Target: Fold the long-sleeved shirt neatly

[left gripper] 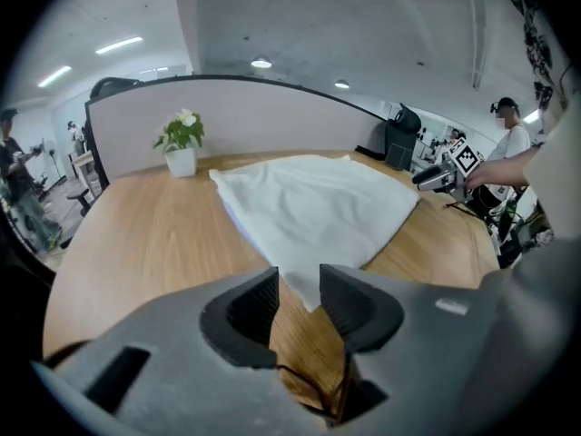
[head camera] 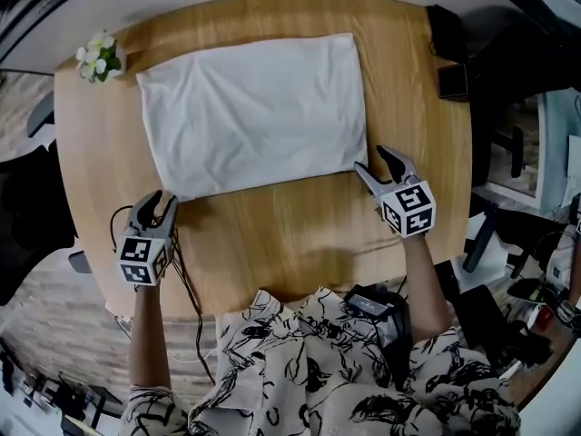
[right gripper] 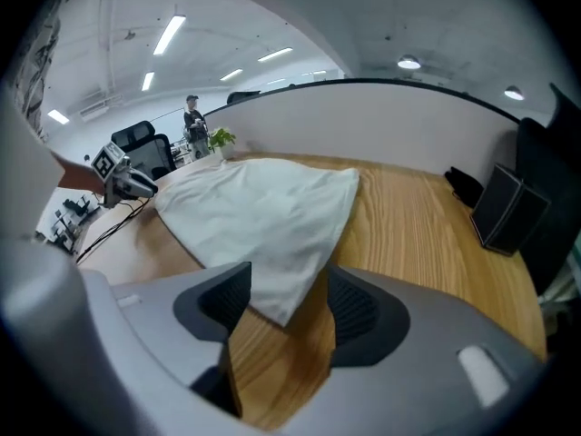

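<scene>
Between left tongs (head camera: 162,200), right tongs (head camera: 370,160), folded shirt (head camera: 254,112)

- You have no readable words, numbers, brands or signs anywhere in view.
- Your left gripper (head camera: 159,198) and right gripper (head camera: 370,160) carry only black-and-white square marker patterns, no letters.

The white shirt (head camera: 254,112) lies as a plain rectangle, with its sleeves and collar out of sight. A patterned garment (head camera: 309,371) covers the near edge of the tabletop (head camera: 272,234). The dark boxes (head camera: 449,57) at its right rim are too shadowed to name. In the left gripper view, the body of the left gripper (left gripper: 298,284) hides the nearest wood, and a distant person (left gripper: 510,143) is too small to make out.
</scene>
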Available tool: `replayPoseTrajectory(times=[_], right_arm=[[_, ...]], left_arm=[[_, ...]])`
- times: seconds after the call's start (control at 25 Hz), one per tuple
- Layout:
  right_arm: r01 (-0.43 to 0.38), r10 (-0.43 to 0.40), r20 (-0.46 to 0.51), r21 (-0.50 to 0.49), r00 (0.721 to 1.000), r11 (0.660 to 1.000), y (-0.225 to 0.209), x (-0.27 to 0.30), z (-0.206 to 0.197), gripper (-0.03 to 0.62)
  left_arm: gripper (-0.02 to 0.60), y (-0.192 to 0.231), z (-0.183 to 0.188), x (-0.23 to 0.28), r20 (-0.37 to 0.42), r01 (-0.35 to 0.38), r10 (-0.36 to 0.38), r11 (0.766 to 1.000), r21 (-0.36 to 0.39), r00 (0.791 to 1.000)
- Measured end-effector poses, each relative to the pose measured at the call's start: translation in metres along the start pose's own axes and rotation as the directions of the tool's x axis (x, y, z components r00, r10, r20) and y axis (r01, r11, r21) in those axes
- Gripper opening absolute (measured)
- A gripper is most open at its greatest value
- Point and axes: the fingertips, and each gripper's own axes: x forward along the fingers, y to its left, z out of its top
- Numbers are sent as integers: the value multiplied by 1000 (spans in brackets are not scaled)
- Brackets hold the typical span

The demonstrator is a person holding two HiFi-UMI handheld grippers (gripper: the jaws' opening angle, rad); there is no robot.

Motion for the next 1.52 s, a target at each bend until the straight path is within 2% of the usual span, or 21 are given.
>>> replayPoseTrajectory(times=[0.16, 0.24, 0.36, 0.44, 0.48, 0.6, 0.72, 0.8, 0.96, 1.08, 1.2, 1.28, 1.36, 1.44, 1.52], right_arm=[[-48, 51, -30, 97, 998, 994, 5, -3, -27, 270], [-82, 88, -37, 131, 995, 988, 10, 0, -32, 216], [-81, 88, -51, 129, 995, 988, 12, 3, -36, 170], [-70, 77, -52, 131, 996, 989, 11, 3, -37, 69], [-67, 75, -52, 135, 996, 989, 11, 3, -36, 44], [-60, 68, -61, 134, 996, 989, 9, 5, -37, 34], [-8, 17, -96, 85, 995, 996, 3, 3, -40, 29], [24, -17, -116, 54, 993, 998, -2, 1, -43, 31], [56, -55, -128, 7, 990, 998, -3, 2, -47, 33], [82, -80, -132, 14, 988, 997, -3, 0, -50, 82], [101, -95, -88, 74, 992, 992, -3, -18, -49, 121], [111, -108, -26, 136, 994, 984, -3, -38, -43, 132], [115, -128, 59, 182, 990, 976, -4, -62, -28, 160], [106, -138, 162, 195, 977, 975, -4, -90, -3, 160], [83, -137, 280, 194, 950, 977, -3, -123, 27, 94]], left_arm=[[156, -8, -18, 7, -36, 28, -28, 999, -16, 999], [156, -9, -22, 8, -48, 37, -38, 999, -20, 998], [160, -13, -31, 10, -82, 54, -55, 998, -16, 995], [161, -14, -32, 10, -81, 59, -59, 998, -14, 995], [155, -15, -31, 11, -78, 63, -64, 998, -15, 995], [56, -17, -29, 16, -88, 74, -74, 997, -3, 993], [26, -12, -30, 11, -106, 44, -41, 999, 26, 993], [21, -5, -32, 6, -119, 19, -17, 1000, 17, 993], [26, -3, -38, 9, -123, 28, -25, 999, 23, 992], [68, -6, -40, 6, -103, 56, -53, 998, 22, 993], [171, -9, -45, -3, -78, 79, -77, 996, 30, 994], [200, -9, -47, -15, -47, 87, -86, 996, 13, 995], [201, -10, -40, -29, 8, 88, -88, 996, -7, 996], [190, -11, -21, -47, 101, 59, -58, 998, 0, 993], [163, -13, 7, -75, 226, -20, 11, 999, 39, 974]])
